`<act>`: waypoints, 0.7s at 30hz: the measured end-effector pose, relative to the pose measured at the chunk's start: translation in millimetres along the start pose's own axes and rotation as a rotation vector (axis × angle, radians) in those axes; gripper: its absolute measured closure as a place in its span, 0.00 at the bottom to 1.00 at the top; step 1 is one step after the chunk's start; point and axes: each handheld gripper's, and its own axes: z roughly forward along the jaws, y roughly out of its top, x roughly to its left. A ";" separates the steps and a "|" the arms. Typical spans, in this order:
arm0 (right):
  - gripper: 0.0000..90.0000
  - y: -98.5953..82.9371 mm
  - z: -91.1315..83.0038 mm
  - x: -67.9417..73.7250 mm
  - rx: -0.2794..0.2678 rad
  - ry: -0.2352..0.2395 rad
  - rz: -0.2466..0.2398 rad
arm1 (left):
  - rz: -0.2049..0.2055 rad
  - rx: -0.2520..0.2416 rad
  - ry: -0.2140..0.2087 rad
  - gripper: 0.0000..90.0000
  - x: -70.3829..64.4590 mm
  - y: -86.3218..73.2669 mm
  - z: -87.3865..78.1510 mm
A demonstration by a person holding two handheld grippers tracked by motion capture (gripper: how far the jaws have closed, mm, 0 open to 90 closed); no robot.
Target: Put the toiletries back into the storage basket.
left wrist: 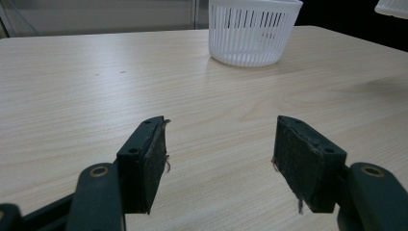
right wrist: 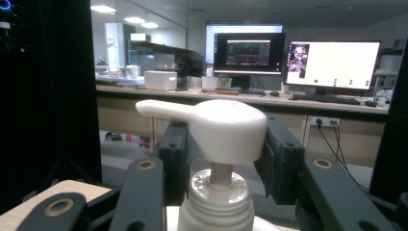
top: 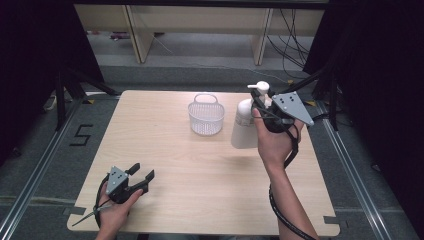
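Two grippers (top: 141, 174) (top: 260, 100), one bottle (top: 245, 125), one basket (top: 206, 117)

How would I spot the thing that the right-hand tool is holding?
Start at the light wooden table and look to its far right side, just right of the white slotted plastic basket. There the white plastic pump bottle is held by the right gripper, jaws against its pump head. It alone has a long-spouted pump top.

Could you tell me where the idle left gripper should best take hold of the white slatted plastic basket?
Grip the white slatted plastic basket by its arched handle, coming from straight above with the left gripper. The handle stands upright and is thin enough for the open jaws; the round tapered wall looks too wide to span.
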 end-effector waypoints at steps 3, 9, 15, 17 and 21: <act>0.66 1.3 3.7 1.4 -0.012 -0.002 -0.019 | 0.000 0.000 0.000 0.39 0.0 0.0 0.0; 0.66 3.6 7.4 5.9 -0.017 0.011 -0.004 | 0.001 0.000 -0.002 0.39 0.0 0.0 0.0; 0.66 3.9 11.1 8.6 -0.020 0.018 -0.004 | 0.001 0.000 -0.001 0.39 -0.1 0.0 0.0; 0.66 3.6 13.1 8.9 -0.028 0.017 -0.012 | 0.001 0.000 -0.002 0.39 -0.1 0.0 0.1; 0.66 4.3 15.5 11.0 -0.028 0.021 -0.006 | 0.002 0.000 -0.003 0.39 -0.1 0.0 0.0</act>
